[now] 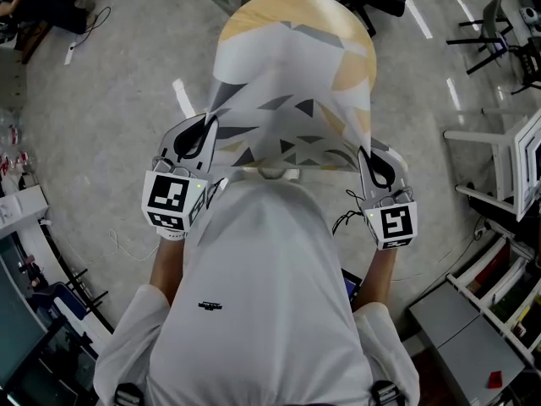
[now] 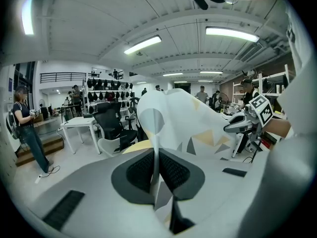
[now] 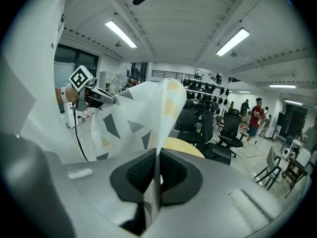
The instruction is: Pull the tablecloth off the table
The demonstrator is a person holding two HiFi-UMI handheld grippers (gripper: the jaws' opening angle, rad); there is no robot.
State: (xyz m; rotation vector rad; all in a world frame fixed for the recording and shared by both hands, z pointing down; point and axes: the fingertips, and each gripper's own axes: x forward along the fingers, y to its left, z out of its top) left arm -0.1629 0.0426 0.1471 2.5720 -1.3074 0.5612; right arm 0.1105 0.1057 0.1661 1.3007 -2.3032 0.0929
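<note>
The tablecloth (image 1: pixel 287 100), white with grey and yellow triangles, is partly off the round wooden tabletop (image 1: pixel 283 8). The far rim of the tabletop shows bare wood, and the cloth runs from there in a raised, tent-like sheet to the near side, where both grippers hold it. The left gripper (image 1: pixel 205 125) has its jaws clenched on the near-left edge of the cloth, just off the near rim of the tabletop. Its own view shows a thin fold of fabric pinched flat between the dark pads. The right gripper (image 1: pixel 365 154) is clamped the same way on the near-right edge, about as far from the tabletop as the left one.

The step in hand looks like the pull itself, about half done. To do it well, I would keep both sets of jaws squeezed tight, since only a narrow strip of thin fabric sits between each pair of pads and could slide out under a jerk. Both hands should draw away from the tabletop together, at an even pace and an equal height, so the cloth comes off square and does not twist. Holding the edge a little above the near rim should stop the fabric dragging or catching there. The far end is the part to watch, since it must clear the tabletop last.
</note>
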